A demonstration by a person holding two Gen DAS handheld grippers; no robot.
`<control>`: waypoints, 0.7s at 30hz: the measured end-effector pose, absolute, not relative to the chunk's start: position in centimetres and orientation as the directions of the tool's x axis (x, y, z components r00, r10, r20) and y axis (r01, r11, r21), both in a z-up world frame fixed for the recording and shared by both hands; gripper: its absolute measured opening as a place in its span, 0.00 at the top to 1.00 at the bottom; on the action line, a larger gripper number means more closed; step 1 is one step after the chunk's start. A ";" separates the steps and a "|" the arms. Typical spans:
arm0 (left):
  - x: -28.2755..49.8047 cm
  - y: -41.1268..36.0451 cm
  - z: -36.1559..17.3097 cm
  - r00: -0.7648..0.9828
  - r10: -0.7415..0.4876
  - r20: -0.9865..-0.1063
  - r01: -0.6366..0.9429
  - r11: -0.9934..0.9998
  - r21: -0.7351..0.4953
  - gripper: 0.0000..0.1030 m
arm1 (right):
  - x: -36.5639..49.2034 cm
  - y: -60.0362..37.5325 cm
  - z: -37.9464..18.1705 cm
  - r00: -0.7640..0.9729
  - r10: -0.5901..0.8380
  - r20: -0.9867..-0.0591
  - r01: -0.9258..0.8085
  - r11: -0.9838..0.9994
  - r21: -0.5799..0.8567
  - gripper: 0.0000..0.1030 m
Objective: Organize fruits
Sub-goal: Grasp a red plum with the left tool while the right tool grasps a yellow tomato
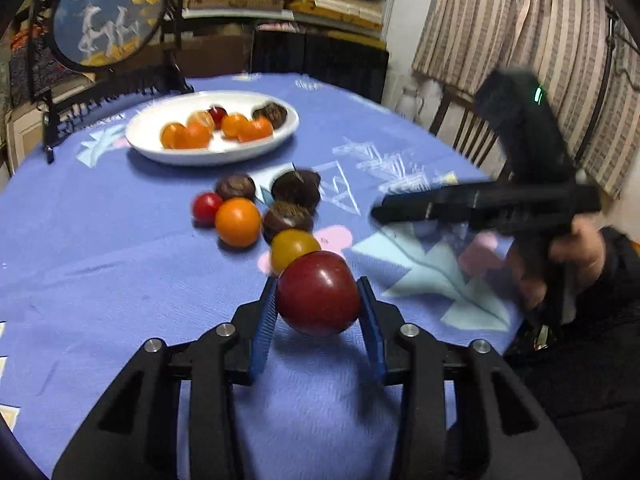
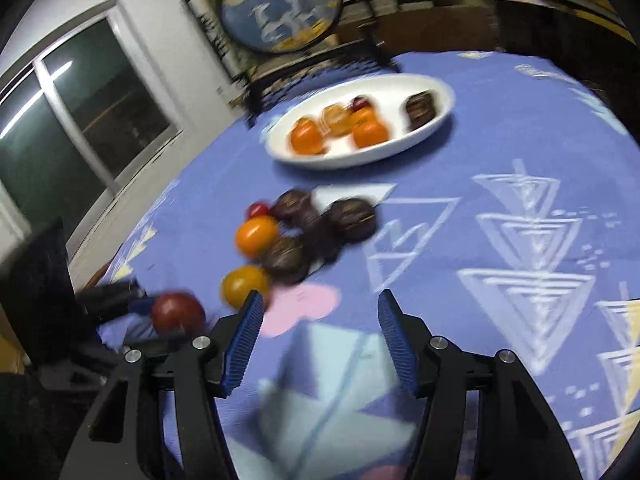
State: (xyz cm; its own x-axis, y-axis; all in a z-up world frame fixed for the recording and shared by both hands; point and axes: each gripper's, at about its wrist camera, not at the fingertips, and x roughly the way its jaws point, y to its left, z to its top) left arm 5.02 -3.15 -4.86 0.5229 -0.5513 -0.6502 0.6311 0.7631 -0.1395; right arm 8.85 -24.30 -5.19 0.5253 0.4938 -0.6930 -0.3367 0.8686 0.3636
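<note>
My left gripper (image 1: 318, 286) is shut on a dark red round fruit (image 1: 318, 292), its blue pads pressing on both sides just above the blue tablecloth. The same fruit (image 2: 178, 312) shows at the far left of the right wrist view. Beyond it lies a loose pile: a yellow-orange fruit (image 1: 294, 250), an orange one (image 1: 237, 222), a small red one (image 1: 207, 208) and three dark brown ones (image 1: 296, 190). A white oval plate (image 1: 212, 156) further back holds several orange fruits, a red one and a dark one. My right gripper (image 2: 320, 300) is open and empty over a pink patch, right of the pile.
A round painted screen on a black stand (image 1: 106, 16) stands behind the plate. Wooden chairs (image 1: 468, 128) and a striped curtain (image 1: 520, 20) are past the table's right edge. A person's hand (image 1: 580, 248) holds the right gripper. A window (image 2: 80, 100) is to the left.
</note>
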 end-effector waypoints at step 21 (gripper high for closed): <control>7.8 1.8 -4.2 0.596 -0.484 -0.641 0.491 0.851 -0.186 0.63 | 9.3 -19.1 -4.2 0.519 0.468 -0.716 -0.408 0.871 0.274 0.65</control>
